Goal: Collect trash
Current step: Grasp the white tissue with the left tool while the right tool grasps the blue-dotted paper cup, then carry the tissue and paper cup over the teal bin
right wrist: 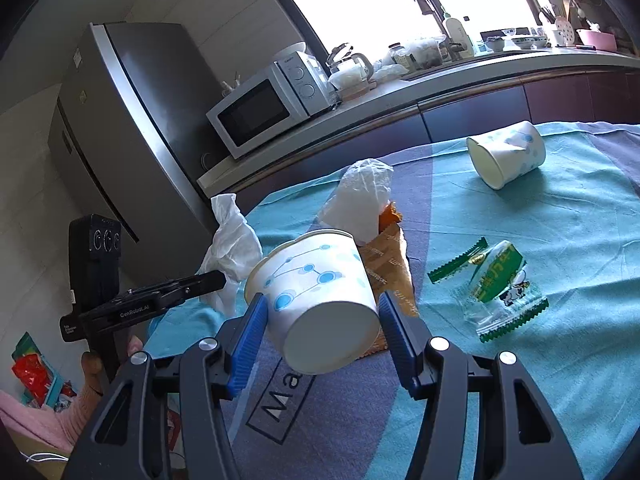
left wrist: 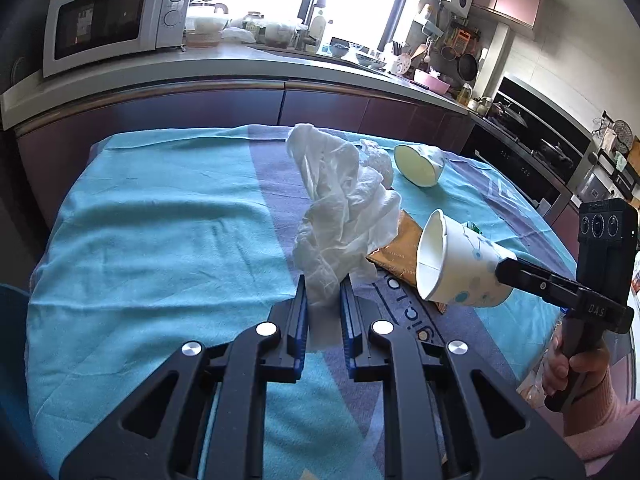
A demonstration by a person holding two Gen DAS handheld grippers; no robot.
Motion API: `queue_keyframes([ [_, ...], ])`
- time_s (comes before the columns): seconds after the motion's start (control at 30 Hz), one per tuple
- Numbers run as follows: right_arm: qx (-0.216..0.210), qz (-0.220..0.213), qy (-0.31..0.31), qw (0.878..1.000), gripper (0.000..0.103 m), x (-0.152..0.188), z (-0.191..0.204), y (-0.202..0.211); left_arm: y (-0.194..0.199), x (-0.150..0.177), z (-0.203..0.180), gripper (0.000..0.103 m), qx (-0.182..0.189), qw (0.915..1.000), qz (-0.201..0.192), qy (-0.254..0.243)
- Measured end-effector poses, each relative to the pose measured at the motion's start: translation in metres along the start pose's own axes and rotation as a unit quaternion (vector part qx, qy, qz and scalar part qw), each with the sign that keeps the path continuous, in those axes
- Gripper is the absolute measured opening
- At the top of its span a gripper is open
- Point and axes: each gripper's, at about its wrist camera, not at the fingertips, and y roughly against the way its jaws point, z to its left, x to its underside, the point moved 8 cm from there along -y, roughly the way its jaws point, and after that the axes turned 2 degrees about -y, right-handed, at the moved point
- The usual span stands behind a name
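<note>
The left hand-held gripper [left wrist: 324,300] has its two blue pads squeezed almost together on the bottom of a crumpled white tissue [left wrist: 344,216]. The tissue sticks up from the pads and is lifted off the surface [left wrist: 160,220], which has a blue and purple cloth on it.

The right hand-held gripper [right wrist: 320,320] has its pads partway apart, with a paper cup [right wrist: 316,296] clamped between them. The cup is white with blue dots. It is tipped on its side, its flat bottom toward the right wrist camera and its open mouth pointing away. In the left wrist view the same cup hangs just to the right of the tissue, with its open mouth turned toward the tissue, and a hand [left wrist: 568,364] in a pink sleeve holds the gripper's handle.

A brown wrapper [right wrist: 390,276] lies on the surface under and behind the cup. A white plastic bag [right wrist: 360,200] sits at its far end. To the right of the right hand-held gripper lies a clear and green snack wrapper [right wrist: 496,288], close by but not touching. A second paper cup [right wrist: 506,154] lies on its side farther back, well apart from both grippers.
</note>
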Motion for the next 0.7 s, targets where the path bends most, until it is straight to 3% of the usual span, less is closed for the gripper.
queue_keyframes([
  [0.7, -0.074, 0.040, 0.042, 0.996, 0.055, 0.000, 0.075, -0.053, 0.074, 0.040, 0.064, 0.015, -0.067, 0.9964, -0.026, 0.046],
])
